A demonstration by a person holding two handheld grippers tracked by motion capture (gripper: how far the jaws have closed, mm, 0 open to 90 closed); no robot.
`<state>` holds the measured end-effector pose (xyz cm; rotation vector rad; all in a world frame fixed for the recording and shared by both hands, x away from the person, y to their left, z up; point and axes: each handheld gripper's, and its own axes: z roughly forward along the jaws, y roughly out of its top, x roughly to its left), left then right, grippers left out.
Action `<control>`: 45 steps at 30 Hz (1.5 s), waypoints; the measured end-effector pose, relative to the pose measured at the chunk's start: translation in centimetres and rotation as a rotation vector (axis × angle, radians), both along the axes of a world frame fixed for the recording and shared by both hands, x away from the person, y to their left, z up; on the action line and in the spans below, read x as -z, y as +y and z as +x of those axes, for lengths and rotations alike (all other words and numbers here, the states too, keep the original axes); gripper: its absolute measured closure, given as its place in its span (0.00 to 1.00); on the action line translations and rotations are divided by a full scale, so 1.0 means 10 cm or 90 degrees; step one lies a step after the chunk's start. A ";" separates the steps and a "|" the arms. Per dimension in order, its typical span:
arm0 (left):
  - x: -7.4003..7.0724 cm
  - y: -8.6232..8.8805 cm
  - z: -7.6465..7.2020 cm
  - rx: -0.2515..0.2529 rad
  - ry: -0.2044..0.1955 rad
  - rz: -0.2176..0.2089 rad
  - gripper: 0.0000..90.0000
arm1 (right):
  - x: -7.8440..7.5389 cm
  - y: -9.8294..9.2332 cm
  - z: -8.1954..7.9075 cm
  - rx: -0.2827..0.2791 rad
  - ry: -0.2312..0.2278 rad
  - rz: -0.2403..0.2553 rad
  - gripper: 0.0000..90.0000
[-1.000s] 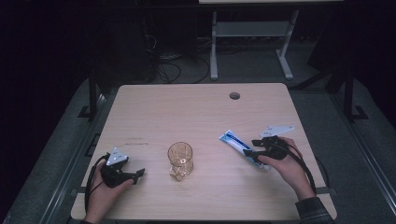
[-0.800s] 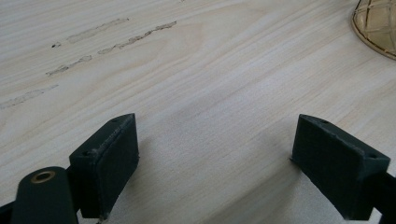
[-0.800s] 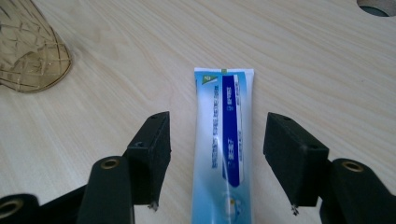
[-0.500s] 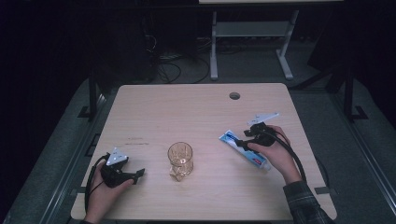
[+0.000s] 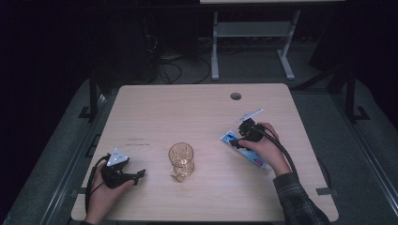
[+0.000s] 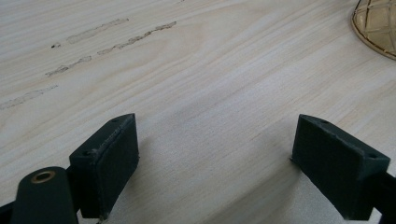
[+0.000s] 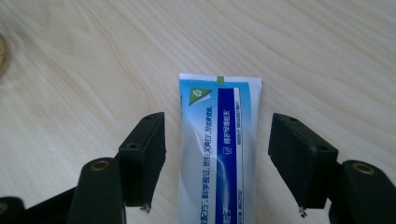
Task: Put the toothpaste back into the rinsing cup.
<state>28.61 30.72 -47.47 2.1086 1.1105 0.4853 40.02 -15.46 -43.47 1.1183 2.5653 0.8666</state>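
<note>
A blue and white toothpaste tube lies flat on the right part of the wooden table. My right gripper sits low over it. In the right gripper view the tube runs between the two jaws of the right gripper, its crimped end pointing away. The jaws have just been opening, and a gap shows on each side of the tube. An amber patterned glass stands upright mid-table. My left gripper rests at the front left, open, with bare wood between the jaws.
The glass's rim shows at the top right of the left gripper view. A round cable hole sits near the table's far edge. Faint scuff marks cross the wood ahead of the left gripper. A metal stand is beyond the table.
My right hand has carried its gripper leftward and away from the front edge, onto the tube's far end. The left hand and the glass stayed put.
</note>
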 end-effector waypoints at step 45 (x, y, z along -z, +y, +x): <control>0.00 0.00 0.00 0.001 0.000 0.001 0.15 | 0.09 0.11 0.00 0.020 0.032 -0.054 0.78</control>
